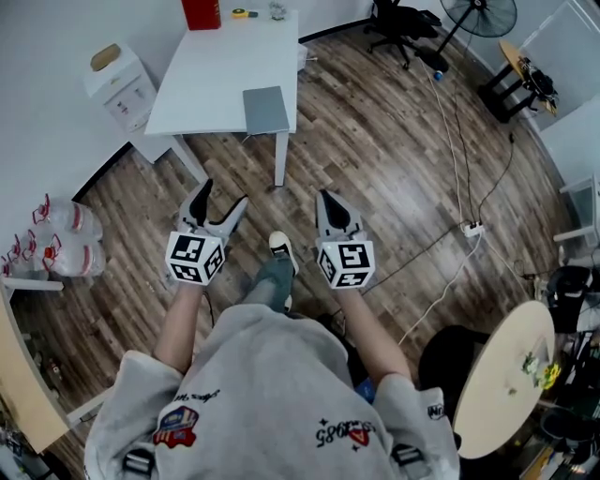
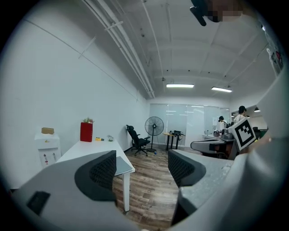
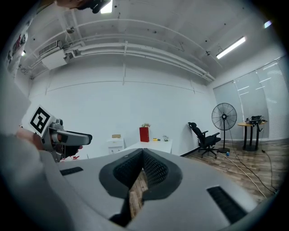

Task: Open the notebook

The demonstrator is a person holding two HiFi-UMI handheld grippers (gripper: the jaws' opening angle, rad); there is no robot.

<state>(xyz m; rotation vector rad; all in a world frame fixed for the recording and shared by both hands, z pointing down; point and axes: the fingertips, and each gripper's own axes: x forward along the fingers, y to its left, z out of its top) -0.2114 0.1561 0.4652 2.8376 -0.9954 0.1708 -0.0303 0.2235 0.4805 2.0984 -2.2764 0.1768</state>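
- The notebook [image 1: 265, 111] is a flat gray book. It lies shut on the white table [image 1: 216, 75], at the table's lower right corner, in the upper middle of the head view.
- Nothing touches the notebook. Its cover is down, so I judge that none of the opening is done yet.
- My left gripper [image 1: 222, 208] is in the middle left of the head view, well apart from the table. Its claw is wide open and there is nothing between the jaws. In the left gripper view I see only the table edge and the floor through the gap.
- My right gripper [image 1: 325, 199] is just right of the middle of the head view. Its claw is closed, with only a thin slit between the pads. It has hold of nothing.
- Both grippers point up the picture toward the table. They hang over the wood floor [image 1: 375, 141], and the person's shoe [image 1: 279, 246] is between them.
- I think almost all of the job is left. I must get close to the table, bring a claw to the cover's edge, lift the cover and fold it over.
- The right claw would have to open first if I want to pinch with it.
- Farther out, a red box [image 1: 201, 13] stands at the table's top end. A white cabinet [image 1: 117, 84] is at the upper left. A black chair [image 1: 398, 21] and a fan [image 1: 483, 14] are along the top right.
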